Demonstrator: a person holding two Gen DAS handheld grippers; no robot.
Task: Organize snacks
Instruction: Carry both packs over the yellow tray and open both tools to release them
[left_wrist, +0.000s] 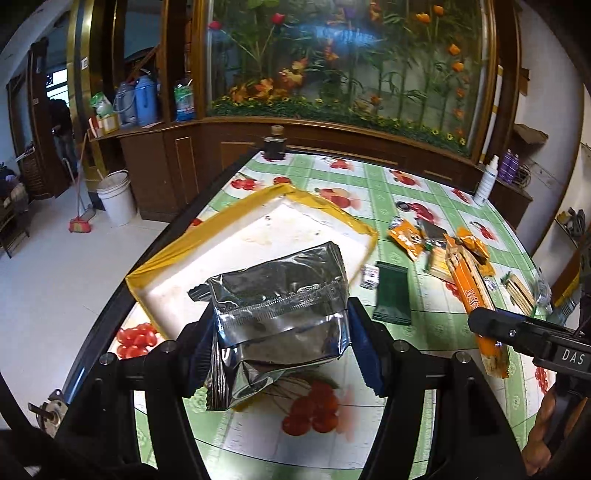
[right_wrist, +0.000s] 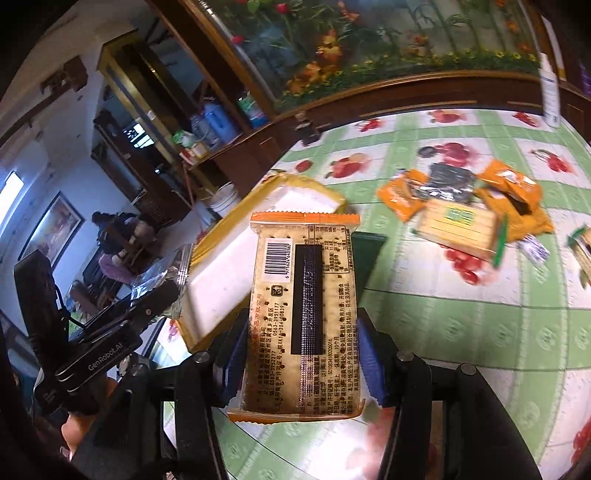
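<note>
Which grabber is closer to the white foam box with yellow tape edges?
Left. The left gripper, clamped on a silver foil snack bag, hangs right at the white foam box. The right gripper, holding an orange-edged cracker packet, sits off the box's side.

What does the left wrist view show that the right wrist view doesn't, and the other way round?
Only the left wrist view: the left gripper clamped on a silver foil pouch, and a broom on the floor. Only the right wrist view: the printed back and barcode of the cracker pack held in the right gripper. Both share: the yellow-rimmed white tray, the snack pile and the white bucket.
</note>
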